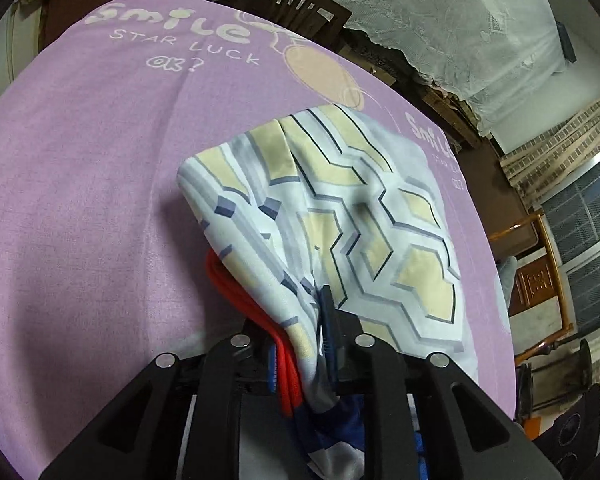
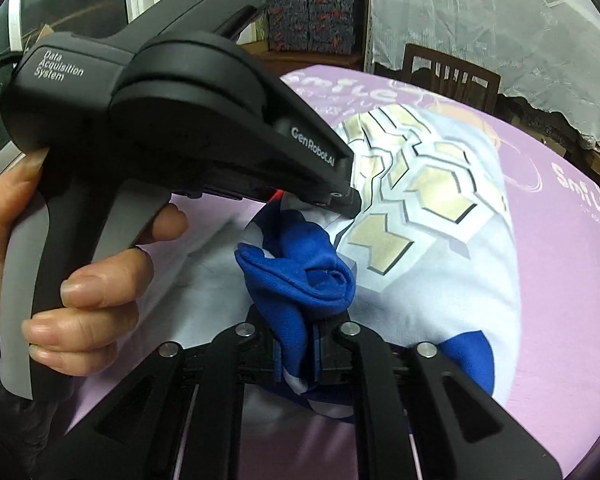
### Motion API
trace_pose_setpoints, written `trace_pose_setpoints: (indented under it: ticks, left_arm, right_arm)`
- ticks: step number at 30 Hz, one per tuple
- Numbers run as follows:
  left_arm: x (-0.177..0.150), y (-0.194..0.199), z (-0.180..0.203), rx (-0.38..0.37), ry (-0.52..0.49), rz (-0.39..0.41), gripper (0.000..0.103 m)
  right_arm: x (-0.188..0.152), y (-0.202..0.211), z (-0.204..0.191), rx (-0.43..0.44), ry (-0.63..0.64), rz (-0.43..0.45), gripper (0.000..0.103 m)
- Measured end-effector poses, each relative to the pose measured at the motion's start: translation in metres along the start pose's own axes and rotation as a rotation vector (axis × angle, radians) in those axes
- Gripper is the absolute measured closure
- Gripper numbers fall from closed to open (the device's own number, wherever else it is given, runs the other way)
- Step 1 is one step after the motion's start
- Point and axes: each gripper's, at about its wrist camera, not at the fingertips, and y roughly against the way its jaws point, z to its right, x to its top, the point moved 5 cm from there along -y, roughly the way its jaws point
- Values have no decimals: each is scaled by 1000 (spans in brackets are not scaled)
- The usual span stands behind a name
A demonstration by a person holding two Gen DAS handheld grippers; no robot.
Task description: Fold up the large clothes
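Observation:
A large garment (image 1: 364,216) in white, yellow and grey with a geometric print lies bunched on the purple sheet (image 1: 80,160). It has blue parts and red cord trim (image 1: 224,284). My left gripper (image 1: 312,344) is shut on a fold of the garment and lifts it a little. In the right wrist view the garment (image 2: 428,208) spreads ahead, and my right gripper (image 2: 300,356) is shut on a blue part of the garment (image 2: 304,272). The left gripper's black body (image 2: 180,120), held by a hand, crosses that view above the cloth.
The purple sheet (image 2: 560,300) with "Smile Star Luck" print covers the table. A dark wooden chair (image 1: 296,0) stands behind it. A white lace curtain (image 1: 460,20) hangs at the back. A wooden chair (image 1: 540,280) and a window are at the right.

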Motion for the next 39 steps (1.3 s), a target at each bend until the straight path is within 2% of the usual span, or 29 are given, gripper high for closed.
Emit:
trace_pose_setpoints:
  ticks: [1,2,4,8,9,11,12,13,15,17,21,24,26,28,32,34,36,39]
  left_arm:
    - [0,0,-1,6,-6,6,79]
    - [-3,2,-2,27,-5,10,66]
    - [-7,4,-6,81,-2,22,50]
    - [-8,14,-11,46,29,27,47]
    - [-8,16,-11,45,30,32,47]
    - [-9,23,-13,50,29,47,47]
    - [-10,27,-13,62,25,57,47]
    - [-12,33,-13,78,18,71,49]
    - [-15,45,-12,104,7,105,49]
    - [-16,58,-10,104,11,147,49]
    - [-21,85,0,96,1,251,49]
    - [-25,87,22,79,-60,280,49]
    - [-28,80,36,91,-111,284,50]
    - [-30,71,46,94,-145,269,50]
    - [-41,37,54,168,-223,184,50]
    - [-45,19,52,214,-249,141,50]
    - [-48,11,49,214,-259,127,49]
    - [-49,9,47,219,-265,126,49]
  right_arm:
    - [-1,-3,-6,0,-3,2,95]
    - [-2,-5,-5,-2,-5,7,95]
    - [-2,-8,-7,-14,5,13,94]
    - [-10,2,-21,-18,14,21,91]
    - [-11,5,-20,-8,14,19,85]
    - [-20,19,-29,37,31,21,67]
    - [-23,27,-32,43,47,24,53]
    - [-28,38,-36,40,77,36,45]
    - [-39,58,-42,0,141,73,40]
    - [-49,75,-44,-30,191,99,40]
    - [-51,113,-29,29,139,165,41]
    - [-36,130,-13,117,59,200,48]
    - [-20,132,0,113,21,219,55]
    - [2,124,20,71,-41,225,66]
    - [29,89,57,78,-165,175,67]
    - [30,62,73,58,-209,115,67]
    - [15,33,88,38,-246,46,68]
    - [6,22,96,50,-246,77,68]
